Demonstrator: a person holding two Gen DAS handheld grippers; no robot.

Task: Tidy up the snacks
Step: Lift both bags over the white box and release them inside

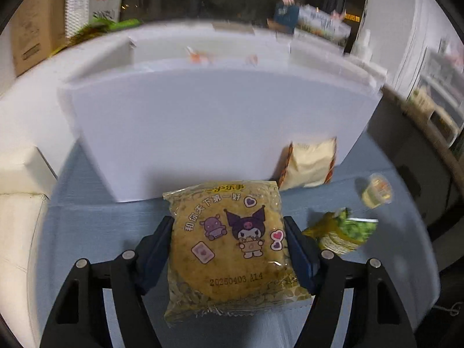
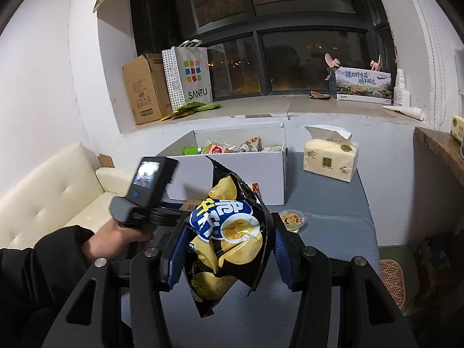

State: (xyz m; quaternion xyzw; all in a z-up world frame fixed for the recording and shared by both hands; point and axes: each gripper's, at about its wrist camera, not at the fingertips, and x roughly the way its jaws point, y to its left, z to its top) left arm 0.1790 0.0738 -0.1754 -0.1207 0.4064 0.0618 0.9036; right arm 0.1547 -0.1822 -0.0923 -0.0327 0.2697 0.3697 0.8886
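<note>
Up close, the left gripper (image 1: 227, 249) pinches a flat, glossy cookie packet (image 1: 229, 249) printed with cartoons, just before the smooth white cardboard box (image 1: 203, 127) on the blue-grey worktop (image 1: 87, 232). The right gripper (image 2: 226, 249) clamps a crinkled black chip bag (image 2: 226, 240) above the worktop's near edge.

A yellow cartoon-printed snack packet (image 1: 229, 249) lies flat before the white box (image 1: 220, 127); a black chip bag (image 2: 229, 237) stands upright.
</note>
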